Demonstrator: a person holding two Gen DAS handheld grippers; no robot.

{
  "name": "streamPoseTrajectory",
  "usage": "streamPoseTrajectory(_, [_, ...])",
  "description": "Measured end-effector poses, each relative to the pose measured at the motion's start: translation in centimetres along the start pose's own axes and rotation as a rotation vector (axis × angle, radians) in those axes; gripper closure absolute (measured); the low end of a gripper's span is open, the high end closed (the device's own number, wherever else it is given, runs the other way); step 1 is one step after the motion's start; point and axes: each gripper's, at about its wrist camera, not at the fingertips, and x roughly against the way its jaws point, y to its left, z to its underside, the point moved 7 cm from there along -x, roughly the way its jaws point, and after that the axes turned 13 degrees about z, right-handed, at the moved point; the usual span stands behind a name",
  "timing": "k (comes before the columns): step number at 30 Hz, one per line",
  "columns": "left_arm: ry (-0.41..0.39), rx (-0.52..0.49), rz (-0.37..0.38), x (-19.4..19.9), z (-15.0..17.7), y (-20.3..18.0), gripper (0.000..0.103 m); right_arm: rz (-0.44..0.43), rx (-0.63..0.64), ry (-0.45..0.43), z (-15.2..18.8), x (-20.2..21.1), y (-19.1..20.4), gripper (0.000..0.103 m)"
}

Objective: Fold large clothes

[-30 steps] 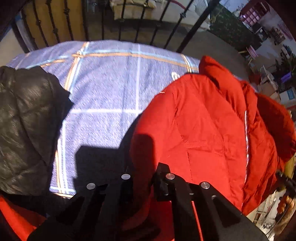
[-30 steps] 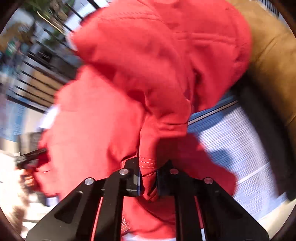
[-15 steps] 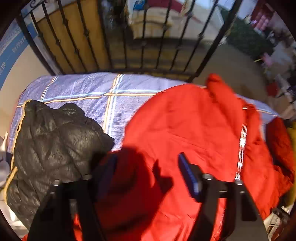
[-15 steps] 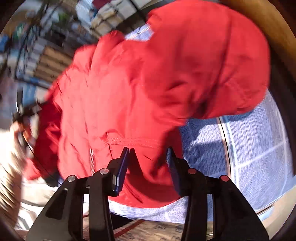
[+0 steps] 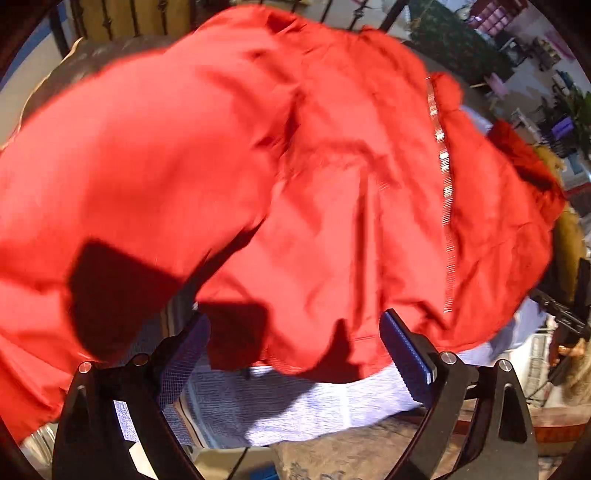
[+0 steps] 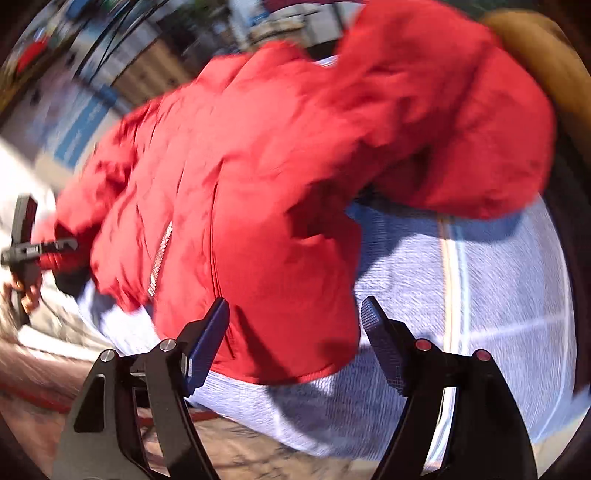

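A red padded jacket [image 5: 295,166] with a silver zip [image 5: 445,192] lies bunched on a pale purple checked sheet [image 5: 295,406]. It fills most of the left wrist view. My left gripper [image 5: 295,332] is open, its jaws wide apart at the jacket's near hem, holding nothing. In the right wrist view the same jacket [image 6: 277,184] lies folded over itself on the sheet [image 6: 498,314]. My right gripper [image 6: 295,317] is open at the jacket's near edge, empty. Both views are blurred by motion.
A black iron railing [image 5: 354,14] stands behind the bed. A tan cushion or furry thing [image 6: 546,55] lies at the far right. The left gripper and hand [image 6: 26,243] show at the left edge of the right wrist view. Patterned floor [image 5: 351,454] lies below the bed's edge.
Both grippers let go of the red jacket and opened wide. They pulled back toward the bed's near edge, and the jacket now lies folded over on the sheet.
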Motion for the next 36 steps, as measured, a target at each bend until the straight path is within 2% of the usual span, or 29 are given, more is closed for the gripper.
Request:
streamPoseTrajectory(5, [0.037, 0.046, -0.057, -4.8, 0.5, 3.5, 0.01, -0.008, 0.063, 0.064, 0.1, -3.2, 1.0, 0.031])
streamPoseTrajectory(6, [0.042, 0.066, -0.041, -5.7, 0.2, 3.8, 0.012, -0.015, 0.052, 0.086, 0.0, -3.5, 1.0, 0.046])
streamPoseTrajectory(7, [0.047, 0.079, -0.024, -6.3, -0.1, 3.7, 0.014, -0.018, 0.033, 0.122, -0.1, -3.8, 1.0, 0.055])
streamPoseTrajectory(8, [0.053, 0.08, -0.009, -6.6, -0.4, 3.4, 0.026, -0.025, 0.008, 0.148, -0.2, -3.8, 1.0, 0.067])
streamPoseTrajectory(9, [0.061, 0.066, -0.008, -6.9, -0.8, 2.9, 0.038, -0.036, -0.011, 0.163, -0.3, -3.7, 1.1, 0.072])
streamPoseTrajectory(10, [0.067, 0.047, -0.008, -6.9, -1.2, 2.3, 0.046, -0.053, -0.026, 0.172, -0.4, -3.2, 1.3, 0.081])
streamPoseTrajectory(12, [0.073, 0.025, -0.002, -6.2, -1.9, 1.0, 0.073, -0.079, -0.035, 0.172, -0.4, -1.4, 2.0, 0.088])
streamPoseTrajectory(14, [0.053, 0.015, 0.035, -3.8, -2.7, -0.5, 0.081, -0.119, -0.037, 0.143, -0.4, 1.7, 2.6, 0.09])
streamPoseTrajectory(17, [0.018, 0.017, 0.109, 0.5, -3.0, -2.3, 0.082, -0.161, -0.084, 0.103, -0.4, 7.8, 1.8, 0.092])
streamPoseTrajectory(21, [0.07, 0.024, 0.13, 2.3, -1.2, -3.1, 0.083, -0.12, -0.085, 0.138, 1.0, 11.1, 0.0, 0.093])
streamPoseTrajectory(23, [0.122, 0.011, 0.084, 1.1, 0.0, -2.5, 0.082, -0.087, -0.062, 0.204, 2.8, 10.1, -0.7, 0.092])
streamPoseTrajectory(25, [0.173, 0.043, 0.028, -1.8, 1.7, -1.2, 0.077, -0.076, -0.118, 0.252, 4.7, 7.7, -1.5, 0.089])
streamPoseTrajectory(27, [0.196, 0.103, 0.004, -4.3, 2.5, -0.2, 0.066, -0.059, -0.172, 0.283, 6.2, 5.2, -1.6, 0.083])
streamPoseTrajectory(29, [0.197, 0.133, -0.018, -5.7, 2.1, 0.5, 0.058, 0.001, -0.202, 0.324, 7.0, 3.0, -1.5, 0.075])
streamPoseTrajectory(30, [0.196, 0.138, -0.022, -5.9, 2.1, 0.7, 0.054, 0.031, -0.226, 0.332, 7.5, 2.2, -1.9, 0.071])
streamPoseTrajectory(32, [0.206, 0.142, -0.023, -5.9, 1.6, 0.8, 0.049, 0.033, -0.301, 0.342, 7.9, 1.8, -2.6, 0.064])
streamPoseTrajectory(34, [0.205, 0.129, -0.018, -5.2, 1.7, 1.0, 0.049, 0.007, -0.367, 0.349, 7.9, 2.3, -3.4, 0.062])
streamPoseTrajectory(36, [0.177, 0.111, -0.012, -3.4, 1.0, 0.7, 0.049, 0.016, -0.36, 0.343, 7.4, 4.0, -4.1, 0.061])
